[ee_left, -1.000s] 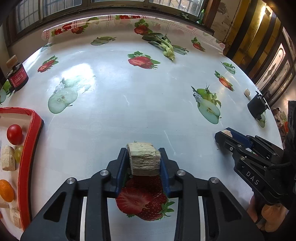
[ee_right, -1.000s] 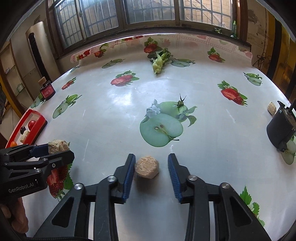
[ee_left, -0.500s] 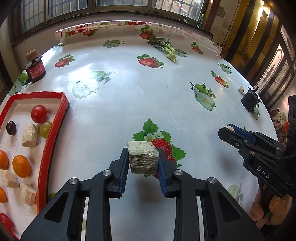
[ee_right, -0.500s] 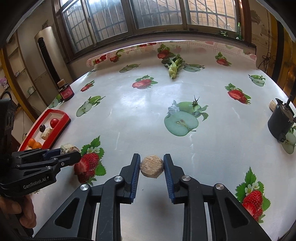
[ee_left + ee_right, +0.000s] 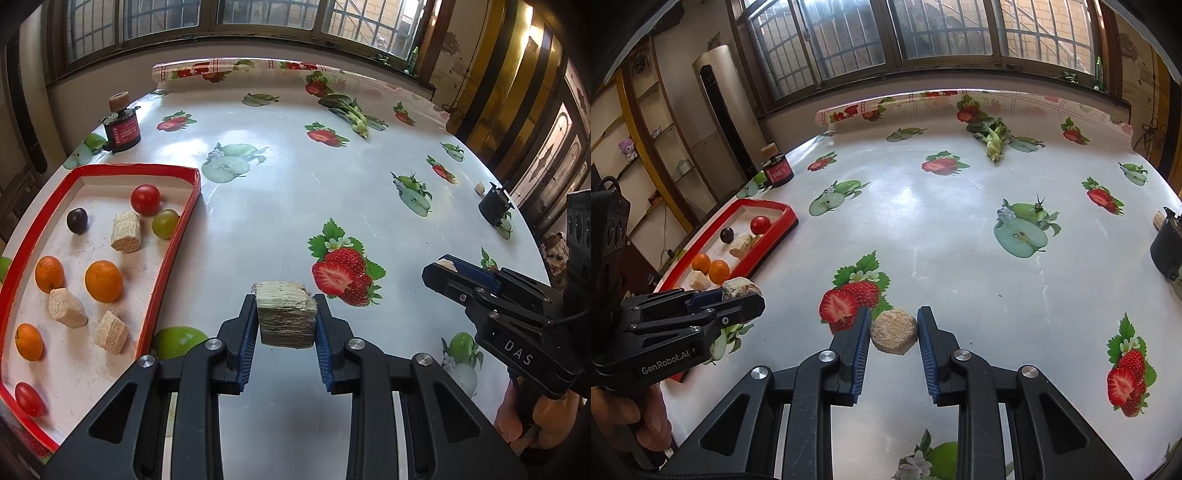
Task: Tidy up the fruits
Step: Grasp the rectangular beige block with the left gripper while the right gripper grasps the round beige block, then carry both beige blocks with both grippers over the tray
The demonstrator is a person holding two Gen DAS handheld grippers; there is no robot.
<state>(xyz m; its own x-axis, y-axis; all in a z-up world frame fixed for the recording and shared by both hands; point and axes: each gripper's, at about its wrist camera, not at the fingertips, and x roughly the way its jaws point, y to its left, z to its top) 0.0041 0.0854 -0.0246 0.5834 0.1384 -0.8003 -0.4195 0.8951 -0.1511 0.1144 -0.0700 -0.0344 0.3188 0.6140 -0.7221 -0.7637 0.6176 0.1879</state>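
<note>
My left gripper (image 5: 285, 309) is shut on a pale sugarcane chunk (image 5: 286, 317) and holds it above the table, right of the red tray (image 5: 173, 251). The tray holds oranges (image 5: 103, 280), a red tomato (image 5: 145, 199), a green grape (image 5: 164, 223), a dark grape and several cane pieces. My right gripper (image 5: 893, 324) is shut on a round tan cane piece (image 5: 894, 331) held above the table. It also shows at the right of the left wrist view (image 5: 448, 266). The left gripper shows in the right wrist view (image 5: 738, 295), beside the tray (image 5: 775, 236).
The table has a white cloth printed with strawberries and apples. A dark jar (image 5: 122, 127) stands at the far left beyond the tray. A leafy vegetable (image 5: 351, 110) lies at the back. A black cup (image 5: 494, 206) stands at the right edge with a small piece (image 5: 479, 187) beside it.
Both grippers have lifted with their pieces and moved left toward the red tray. The right gripper closed on the round piece. More of the tray is now in view.
</note>
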